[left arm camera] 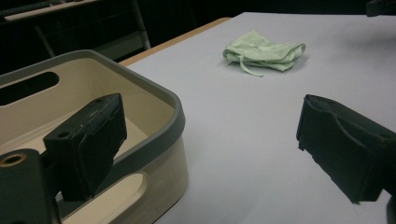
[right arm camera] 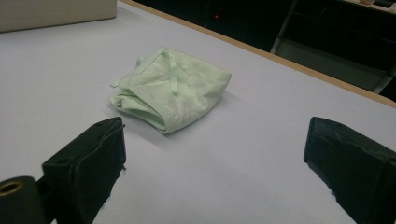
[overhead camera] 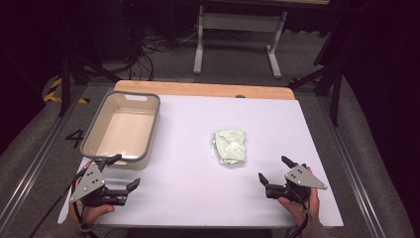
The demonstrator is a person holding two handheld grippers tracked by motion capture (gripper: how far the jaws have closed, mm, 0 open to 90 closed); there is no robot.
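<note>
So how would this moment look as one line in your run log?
left tongs: open, by bin | right tongs: open, near cloth | cloth: folded, on table, untouched | bin: empty

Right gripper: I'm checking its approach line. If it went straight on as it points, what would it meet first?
Probably the folded green cloth, lying ahead of the open right gripper; bare table between.

On the white-covered table (overhead camera: 198,198), a folded pale green cloth (overhead camera: 230,147) lies right of a beige tub (overhead camera: 122,129), with the left tongs (overhead camera: 126,172) and right tongs (overhead camera: 274,169) both spread near the front edge.
</note>
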